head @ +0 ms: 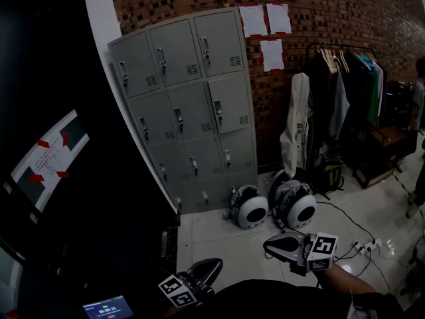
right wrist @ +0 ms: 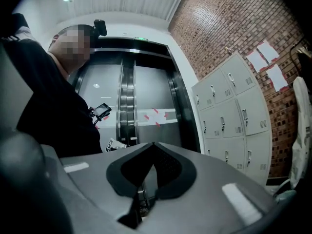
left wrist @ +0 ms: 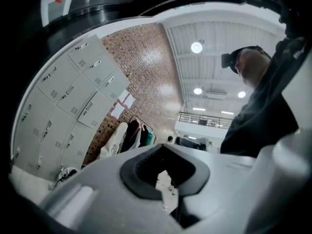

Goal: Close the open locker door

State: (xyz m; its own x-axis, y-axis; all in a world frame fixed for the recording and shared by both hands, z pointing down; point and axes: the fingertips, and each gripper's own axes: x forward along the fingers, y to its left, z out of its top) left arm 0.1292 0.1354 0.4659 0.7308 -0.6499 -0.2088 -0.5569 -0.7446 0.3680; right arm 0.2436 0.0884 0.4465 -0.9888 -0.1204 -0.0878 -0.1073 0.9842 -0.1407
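Note:
A grey bank of lockers (head: 189,111) stands against the brick wall, also in the left gripper view (left wrist: 63,106) and the right gripper view (right wrist: 234,116). The right-hand door in its second row (head: 229,104) sits a little proud of its neighbours, slightly ajar. Both grippers are held low, far from the lockers. My left gripper (head: 202,271) is at the bottom centre, jaws together, nothing held (left wrist: 163,150). My right gripper (head: 282,244) is to its right, also shut and empty (right wrist: 152,147).
Two white round pods (head: 252,211) (head: 300,210) lie on the floor by the lockers' base. A clothes rack (head: 345,92) and a white coat (head: 295,125) stand to the right. Cables and a power strip (head: 362,248) cross the floor. A dark panel (head: 66,165) fills the left.

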